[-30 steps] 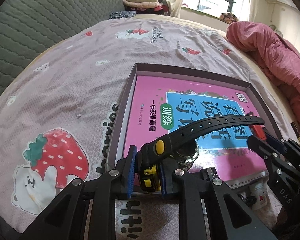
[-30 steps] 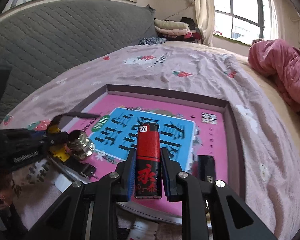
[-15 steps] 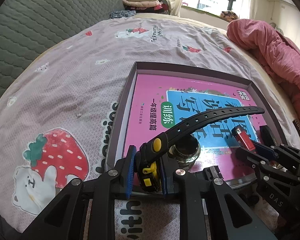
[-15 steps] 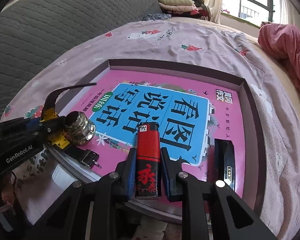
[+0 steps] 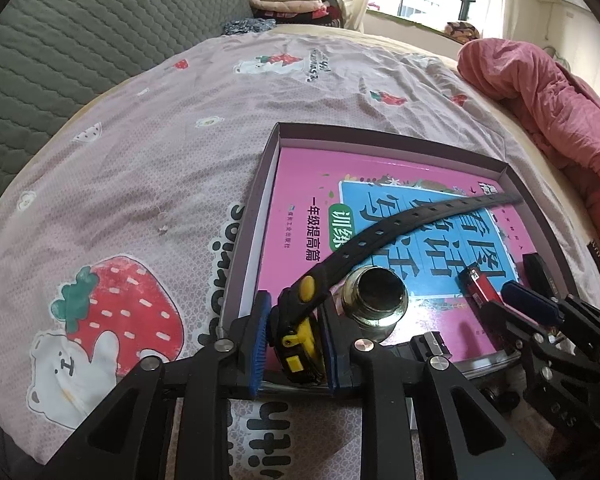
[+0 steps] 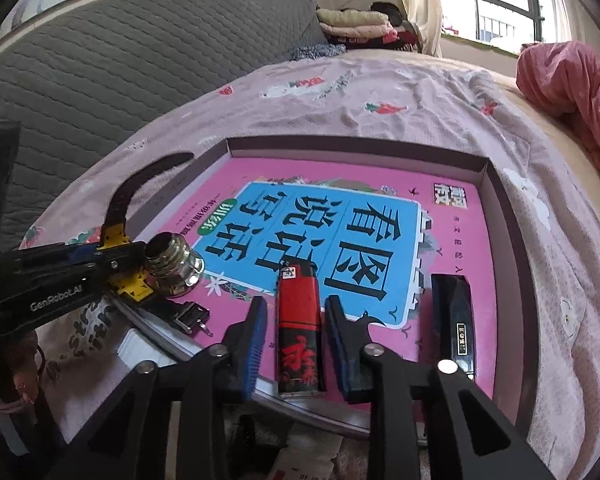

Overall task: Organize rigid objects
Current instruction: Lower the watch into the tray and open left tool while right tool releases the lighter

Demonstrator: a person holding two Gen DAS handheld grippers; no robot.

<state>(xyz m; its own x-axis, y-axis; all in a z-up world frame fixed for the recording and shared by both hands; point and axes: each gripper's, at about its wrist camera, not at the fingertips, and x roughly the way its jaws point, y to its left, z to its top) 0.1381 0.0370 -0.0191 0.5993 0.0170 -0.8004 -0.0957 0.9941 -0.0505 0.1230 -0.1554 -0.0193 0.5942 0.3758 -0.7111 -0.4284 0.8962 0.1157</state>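
Left gripper (image 5: 294,344) at tray's (image 5: 392,133) left near corner, jaws easing apart, pads close around watch (image 5: 300,336) body but clamp unclear; strap runs up-right over book (image 5: 300,184). Metal fitting (image 5: 374,300) stands just right of it, touching the watch. Right gripper (image 6: 296,344) jaws opening, pads clear of lighter (image 6: 299,328), which lies flat on book between them, long axis along the fingers, pointing away. Black case (image 6: 454,320) lies parallel just right. Right gripper nearest lighter; pull straight back, I judge. Count: one watch, one fitting, one lighter, one case, one book, one tray on the bed (image 5: 140,168)
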